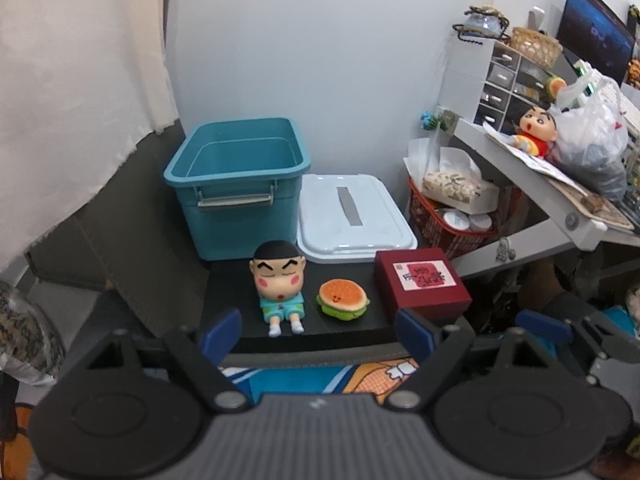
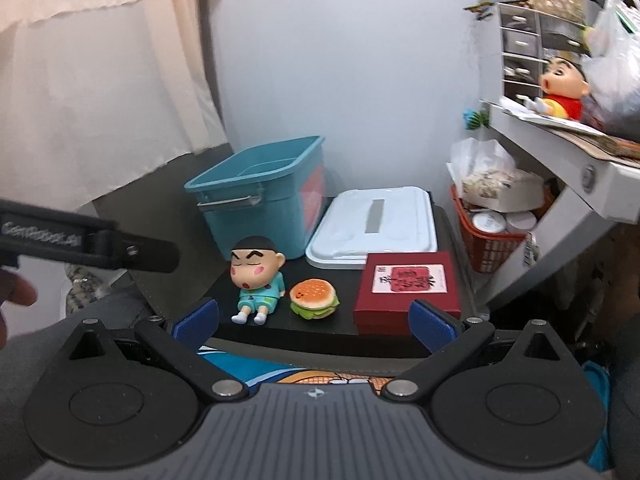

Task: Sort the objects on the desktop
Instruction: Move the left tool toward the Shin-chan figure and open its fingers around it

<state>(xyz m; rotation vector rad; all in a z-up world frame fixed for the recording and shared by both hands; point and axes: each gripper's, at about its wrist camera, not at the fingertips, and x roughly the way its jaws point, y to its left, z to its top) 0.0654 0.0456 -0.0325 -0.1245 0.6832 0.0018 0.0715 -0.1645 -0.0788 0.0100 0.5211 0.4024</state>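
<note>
Left gripper (image 1: pixel 318 330) and right gripper (image 2: pixel 314 320) both tilt downward short of the table's (image 1: pixel 360 324) near edge, fingers (image 1: pixel 222 330) spread wide and empty. Along that edge sit the doll (image 1: pixel 279 284), toy burger (image 1: pixel 343 295) and red box (image 1: pixel 420 282); the blue bin (image 1: pixel 236 188) stands at the far left corner.

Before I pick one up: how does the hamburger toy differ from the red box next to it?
The hamburger toy is round and domed, with an orange bun over green lettuce; the red box is square-cornered and dark red. The toy looks clearly smaller and lower than the box. The box carries a white and red label on its lid; the toy shows a small face on its bun. Both sit upright on the black surface, in front of the white lid, untouched.
</note>
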